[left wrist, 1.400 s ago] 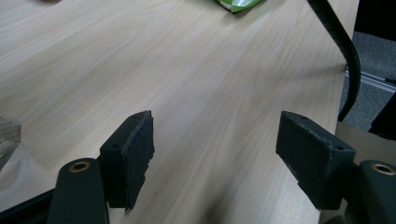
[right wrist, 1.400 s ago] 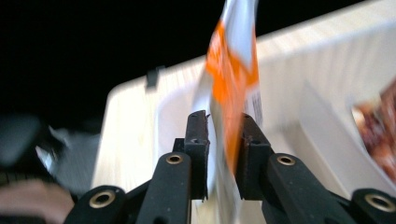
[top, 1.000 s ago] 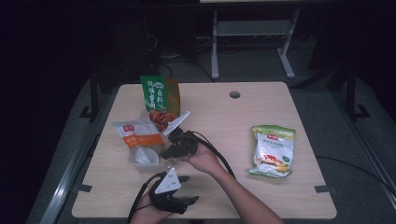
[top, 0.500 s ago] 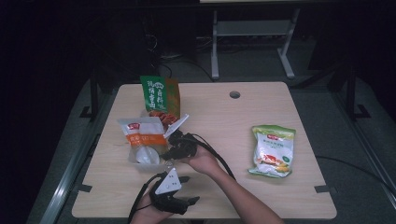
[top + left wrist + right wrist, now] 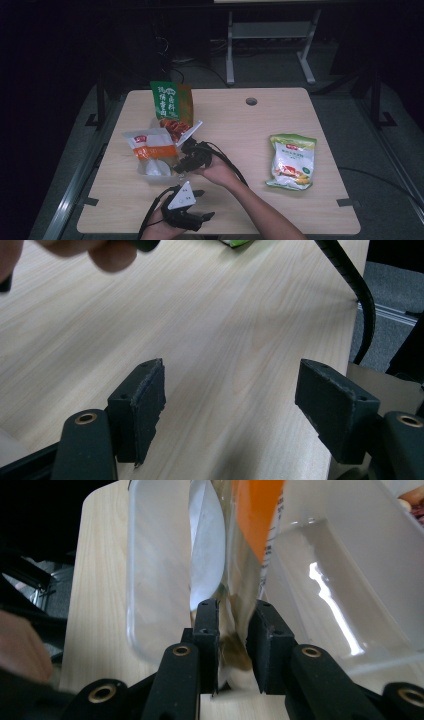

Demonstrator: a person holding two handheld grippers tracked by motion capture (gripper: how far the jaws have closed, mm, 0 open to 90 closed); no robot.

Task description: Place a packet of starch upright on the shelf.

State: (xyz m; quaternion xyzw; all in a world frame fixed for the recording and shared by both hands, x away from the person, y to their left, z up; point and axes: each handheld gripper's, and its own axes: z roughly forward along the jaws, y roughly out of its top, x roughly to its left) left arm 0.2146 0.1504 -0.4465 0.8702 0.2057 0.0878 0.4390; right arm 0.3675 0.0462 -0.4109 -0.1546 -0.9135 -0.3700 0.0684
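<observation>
Right gripper [image 5: 231,630]: jaws close together, a narrow gap between them, having just been opening. The lower end of a clear plastic snack packet with an orange-and-white label [image 5: 240,545] sits in that gap; whether the pads still press on it I cannot tell. The packet stands inside a clear, shallow plastic tray [image 5: 155,575], its film rising between the tray's walls.

High view: right gripper [image 5: 186,161] lies at the near right edge of the tray [image 5: 150,172], held by the person's right hand [image 5: 220,172]. The packet [image 5: 150,147] leans out of the tray toward the worktop's left side.

Just behind the tray, a green and orange upright snack bag [image 5: 171,102] and a red-printed packet [image 5: 175,126] touching its foot.

Left gripper [image 5: 230,405]: jaws spread wide, nothing between them, bare light wooden worktop [image 5: 215,320] below. High view: left gripper [image 5: 185,212] low at the worktop's near edge.

Well apart, right side: a yellow-green flat snack bag [image 5: 292,161] lying on the worktop.
</observation>
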